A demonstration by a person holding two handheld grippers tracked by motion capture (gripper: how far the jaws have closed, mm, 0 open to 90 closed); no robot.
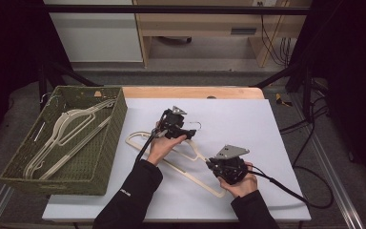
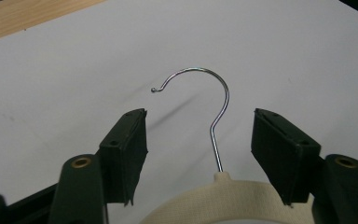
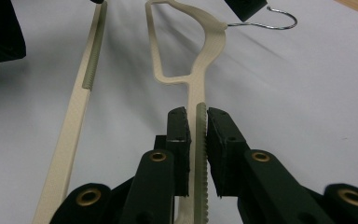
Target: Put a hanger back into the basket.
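A cream plastic hanger [image 1: 198, 150] with a metal hook [image 1: 196, 125] lies flat on the white table cover. My left gripper [image 1: 174, 124] is at the hanger's neck. In the left gripper view it [image 2: 200, 126] stands open, one jaw on each side of the neck [image 2: 233, 196] and the hook wire [image 2: 226, 93], touching neither. My right gripper [image 1: 228, 167] is at the hanger's near shoulder. The right gripper view shows it [image 3: 198, 116] shut on the ridged arm of the hanger [image 3: 205, 51], with the hook [image 3: 279, 23] farther off.
A green woven basket [image 1: 109, 148] stands at the table's left and holds several cream hangers [image 1: 71, 129]. The white cover [image 1: 257, 119] has bare room to the right and behind. A strip of wooden table edge [image 1: 190, 91] runs along the back.
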